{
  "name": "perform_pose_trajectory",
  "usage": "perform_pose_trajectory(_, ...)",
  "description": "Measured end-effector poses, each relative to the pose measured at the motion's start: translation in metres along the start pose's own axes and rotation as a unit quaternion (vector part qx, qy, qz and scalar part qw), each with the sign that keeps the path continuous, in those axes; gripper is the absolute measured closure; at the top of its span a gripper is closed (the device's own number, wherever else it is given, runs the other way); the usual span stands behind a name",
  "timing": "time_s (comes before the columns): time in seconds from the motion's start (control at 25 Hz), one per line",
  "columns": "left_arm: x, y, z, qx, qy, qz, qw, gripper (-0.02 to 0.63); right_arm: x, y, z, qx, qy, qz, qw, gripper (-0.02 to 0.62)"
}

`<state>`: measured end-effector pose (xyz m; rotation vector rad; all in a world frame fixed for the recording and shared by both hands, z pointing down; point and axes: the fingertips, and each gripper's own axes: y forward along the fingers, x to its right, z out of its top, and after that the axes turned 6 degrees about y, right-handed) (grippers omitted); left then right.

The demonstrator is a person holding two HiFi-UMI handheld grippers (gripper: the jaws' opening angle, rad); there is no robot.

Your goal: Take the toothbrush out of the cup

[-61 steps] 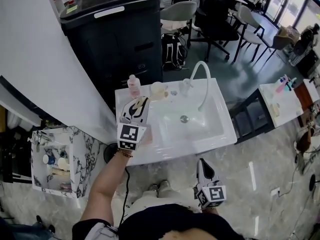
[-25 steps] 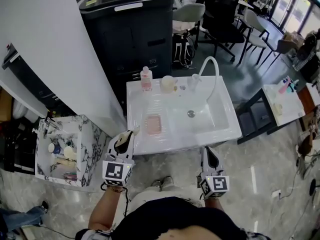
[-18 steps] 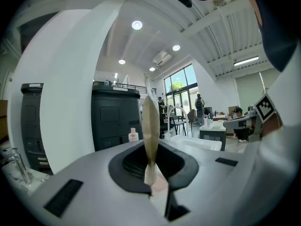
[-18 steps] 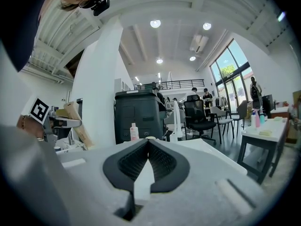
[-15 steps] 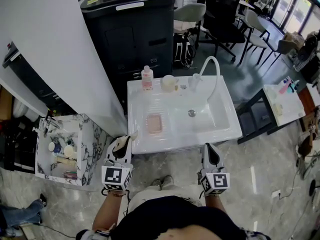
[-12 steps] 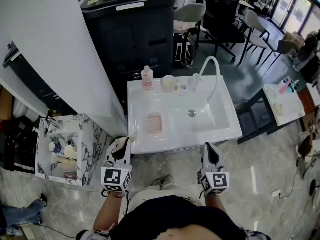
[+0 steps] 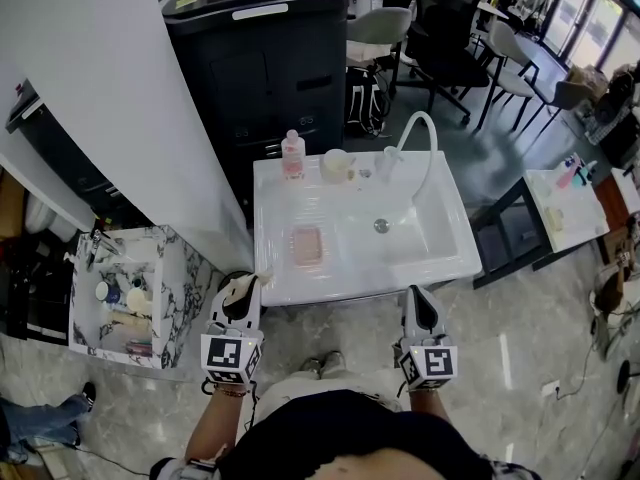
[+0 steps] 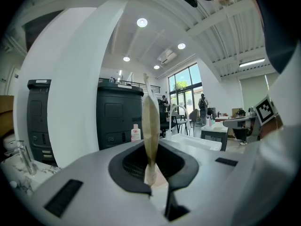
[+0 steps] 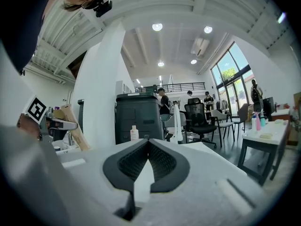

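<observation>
At the far left a marble-patterned open cabinet (image 7: 172, 298) holds small bottles and jars, too small to tell apart. Just right of it, the left claw (image 7: 247, 285) is clamped tight on a pale tan, flat-handled toothbrush (image 8: 150, 121). In the left gripper view the handle shows edge-on and rises upright from between the black pads. Its upper end narrows to a thin pale tip, and I cannot make out the bristles. From the head view only a short pale stub shows past the claw, just off the front left corner of the white sink unit (image 7: 448, 265), so the toothbrush is out of the cup.

On the sink's back rim stands a clear bottle of pink liquid (image 7: 292, 155), its label unreadable. Right of it is the cream cup (image 7: 337, 166), well apart from the toothbrush. A pink soap dish (image 7: 306, 247) lies on the flat left part of the sink. A white curved faucet hose (image 7: 428, 153) arches over the basin.

Behind the sink, a black cabinet (image 7: 265, 58) carries a white strip label too small to read.

The right claw (image 7: 418, 296) sits before the sink's front edge with its pads pressed together on nothing. Each claw bears a cube with black-and-white square markers. A dark shirt (image 7: 340, 443) cuts off both arms at the bottom edge. At the far right a small white table (image 7: 560, 218) carries blurred pink and blue items.
</observation>
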<state>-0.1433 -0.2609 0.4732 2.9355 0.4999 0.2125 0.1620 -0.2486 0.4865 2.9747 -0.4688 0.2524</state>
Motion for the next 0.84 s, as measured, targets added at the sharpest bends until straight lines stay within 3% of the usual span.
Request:
perform_pose_trajectory(0.28, -0.001, 0.003, 0.004, -0.001, 0.016, 0.004, 0.9999, 0.581, 0.005, -0.004, 0.001, 0.003, 0.002, -0.003, 1.0, 0.591)
perform_pose_trajectory(0.84, 0.005, 0.01, 0.008, 0.006, -0.001, -0.004, 1.0, 0.581, 0.009, 0.002, 0.007, 0.007, -0.012, -0.009, 1.0, 0.591)
